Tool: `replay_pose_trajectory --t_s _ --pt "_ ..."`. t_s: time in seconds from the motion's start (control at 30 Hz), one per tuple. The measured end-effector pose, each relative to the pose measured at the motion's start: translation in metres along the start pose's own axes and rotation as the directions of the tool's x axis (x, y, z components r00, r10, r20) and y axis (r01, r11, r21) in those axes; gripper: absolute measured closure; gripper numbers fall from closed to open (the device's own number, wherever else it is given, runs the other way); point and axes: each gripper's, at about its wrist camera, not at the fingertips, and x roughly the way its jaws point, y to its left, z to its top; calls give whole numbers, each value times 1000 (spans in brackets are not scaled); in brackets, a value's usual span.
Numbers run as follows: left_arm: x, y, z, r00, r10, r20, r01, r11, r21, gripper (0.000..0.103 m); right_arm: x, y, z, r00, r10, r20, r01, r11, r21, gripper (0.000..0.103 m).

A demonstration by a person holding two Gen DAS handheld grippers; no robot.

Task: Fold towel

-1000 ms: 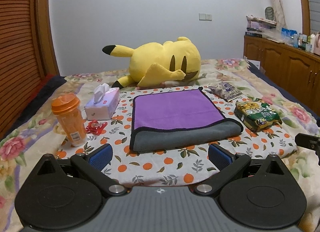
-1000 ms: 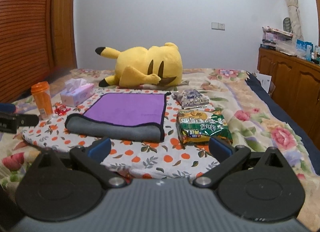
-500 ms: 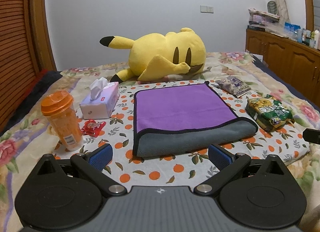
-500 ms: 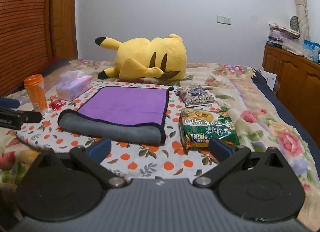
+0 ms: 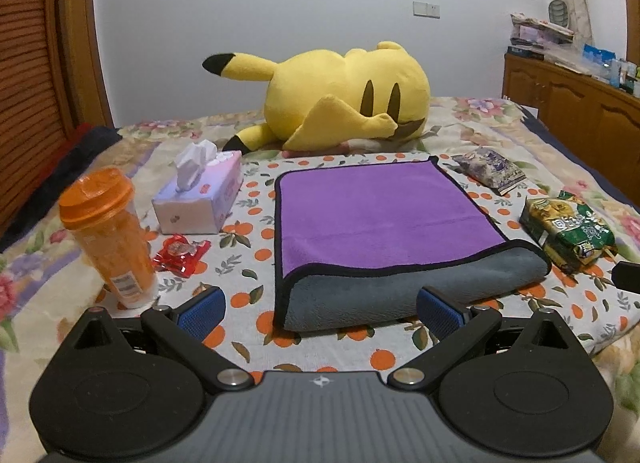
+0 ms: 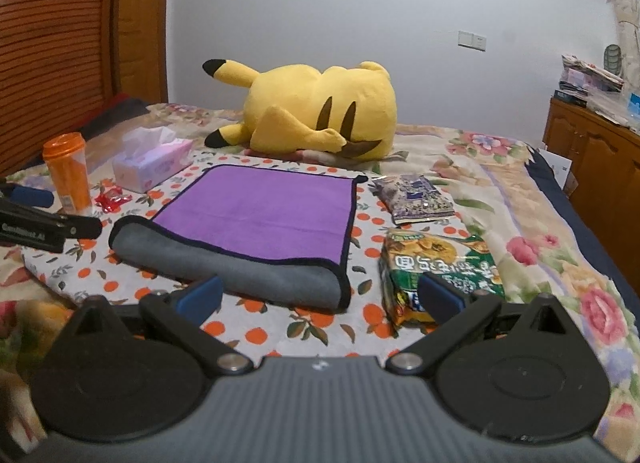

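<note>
From my station, the folded purple-and-grey plush towel [image 5: 372, 215] looked soft and matt, its nap fine, its edge bound in black trim. It lay on a thin printed cotton cloth with orange fruit [image 5: 248, 231], smooth and flat. The big yellow plush toy [image 5: 348, 95] read as fuzzy fabric. The translucent orange plastic bottle [image 5: 106, 235] had a slight sheen; the pink cardboard tissue box [image 5: 200, 199] looked dull, with crumpled white paper on top. The green foil snack bag [image 6: 436, 263] and red wrapper [image 5: 182, 255] were glossy and crinkled. My left gripper [image 5: 320, 307] showed matt black plastic, blue rubbery pads [image 5: 202, 307] and shiny metal pivots. The brown wooden cabinet [image 5: 580, 103] was varnished.
</note>
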Motion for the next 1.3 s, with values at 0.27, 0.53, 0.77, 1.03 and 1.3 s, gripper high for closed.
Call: replay_pose_trajectory --t_s 0.27,0.53,0.77,1.03,1.3 --pt "27 2 2 1000 -23 -20 23 1000 15 0 24 7 7 1000 10 -20 -11 999 -33 0" --pt "50 13 5 999 -22 -31 22 1000 11 0 48 14 10 999 10 -39 -12 999 -51 0" --pt "64 27 5 998 -51 -43 50 999 -11 4 73 13 9 997 -3 -77 -1 999 -52 0" --pt "75 41 5 994 -83 -64 79 995 -57 15 98 7 11 993 -24 -114 17 998 -66 0" --pt "84 46 1 988 -117 -96 109 990 -84 35 117 2 14 986 -10 -166 -2 997 -72 11"
